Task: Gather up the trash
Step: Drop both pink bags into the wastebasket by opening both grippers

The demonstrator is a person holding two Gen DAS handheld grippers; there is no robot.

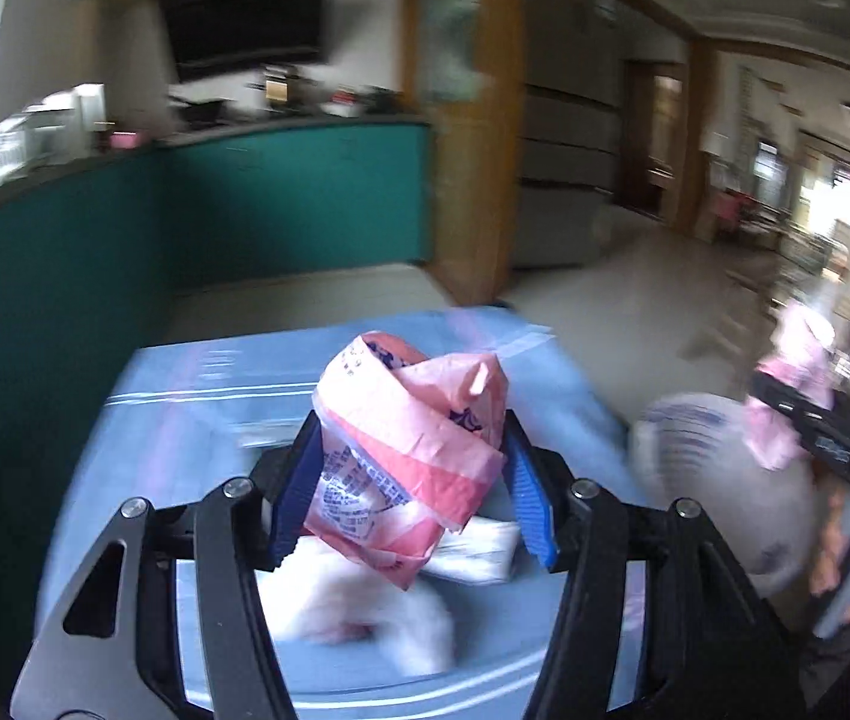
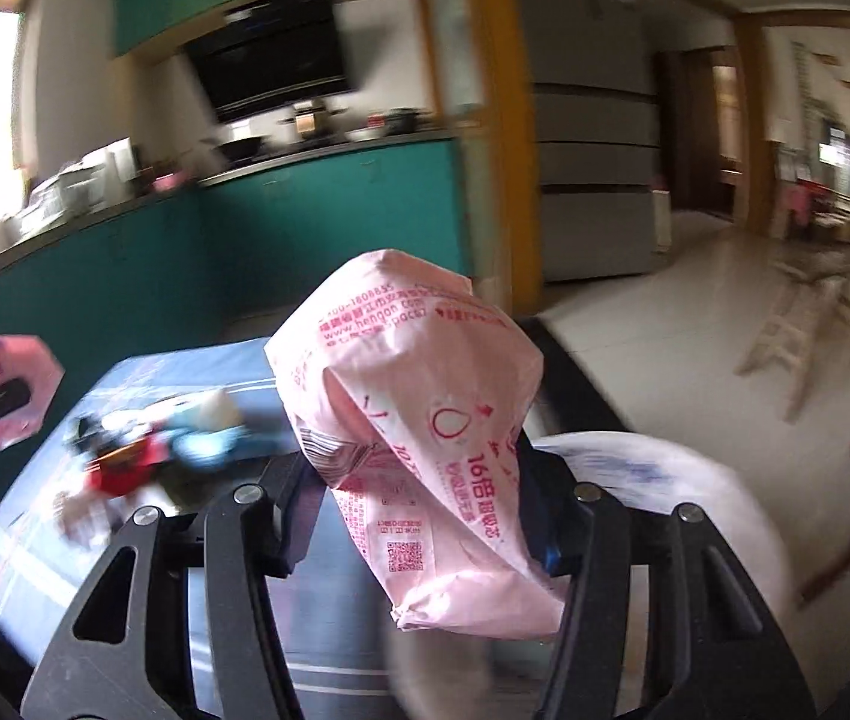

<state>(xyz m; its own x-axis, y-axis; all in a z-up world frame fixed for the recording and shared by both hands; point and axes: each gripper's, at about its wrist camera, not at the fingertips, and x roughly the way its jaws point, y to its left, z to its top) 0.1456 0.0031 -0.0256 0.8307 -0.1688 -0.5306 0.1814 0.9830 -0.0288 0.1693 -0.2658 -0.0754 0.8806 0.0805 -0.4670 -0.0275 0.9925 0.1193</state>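
Both tools are loaded right now. The left tool (image 1: 413,480) is pinching a crumpled pink-and-white wrapper (image 1: 407,456) between its blue pads (image 1: 296,498), up over the blue worktop (image 1: 197,396). The right tool (image 2: 419,498) is clamped on a bigger pink bag (image 2: 425,420) with red print and a QR code, which bulges out above and below the jaws.

Handling-wise, I'd guess both are thin plastic film: next to no weight, floppy, a bit slick, and nothing to break. They squash flat instead of pushing back, so a bite across a bunched-up fold looks safer than a single loose layer, which could slide out. The bag's loose bottom, hanging at about 6 o'clock, would likely catch on things or flap around.

A white sack (image 2: 664,516), maybe the trash bag, sits at 3 o'clock in both views, just off the worktop's edge; in the left view the right tool holds its pink load right over it. I can't make out its opening.

More litter (image 2: 149,450) lies on the worktop at 9 o'clock in the right view, red, blue and white, too smeared to name. Under the left tool there's a white tissue pack (image 1: 472,552) and a fluffy white blur I can't identify. Everything is motion-blurred, and the bag hides most of the right tool's pads.
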